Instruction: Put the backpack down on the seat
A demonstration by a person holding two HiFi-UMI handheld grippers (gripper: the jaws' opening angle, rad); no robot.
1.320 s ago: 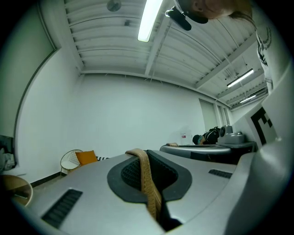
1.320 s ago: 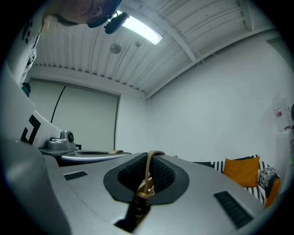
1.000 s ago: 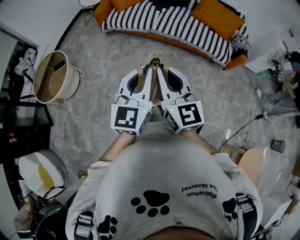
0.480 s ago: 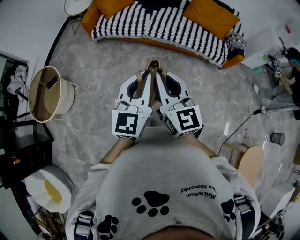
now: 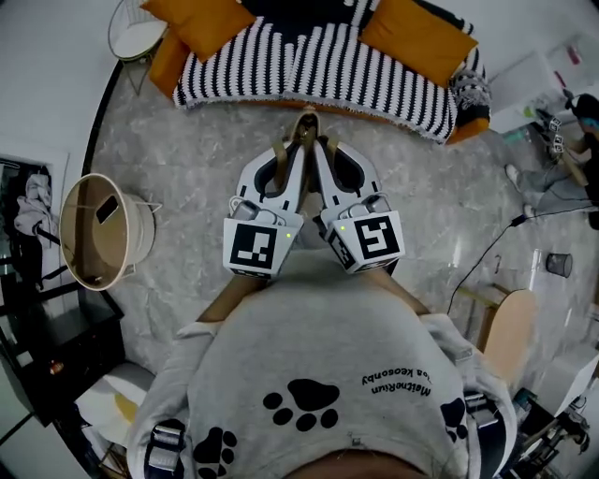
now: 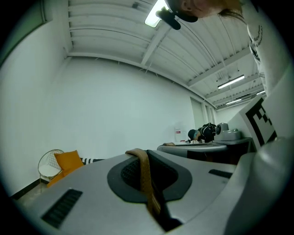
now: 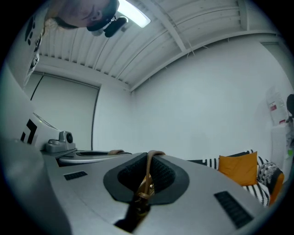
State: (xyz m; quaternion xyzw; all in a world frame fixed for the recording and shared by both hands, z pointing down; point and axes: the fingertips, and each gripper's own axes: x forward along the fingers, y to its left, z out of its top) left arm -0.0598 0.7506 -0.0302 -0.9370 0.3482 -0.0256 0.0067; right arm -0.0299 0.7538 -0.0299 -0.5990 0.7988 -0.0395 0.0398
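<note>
Grey T-shirt (image 5: 328, 341), black paw prints (image 5: 301, 404)

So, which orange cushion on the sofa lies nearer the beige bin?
The left cushion in the head view, toward the bin; the other cushion lies at the opposite end of the sofa.

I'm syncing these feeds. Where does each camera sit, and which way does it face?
Head view: on the person's head, facing steeply down at floor and striped sofa; shirt, forearms, left gripper and right gripper show.
Left gripper view: rides the left gripper, facing level along shut jaws pinching a tan strap.
Right gripper view: likewise on the right gripper, pinching a second tan strap.
Shared: all three see the sofa.
</note>
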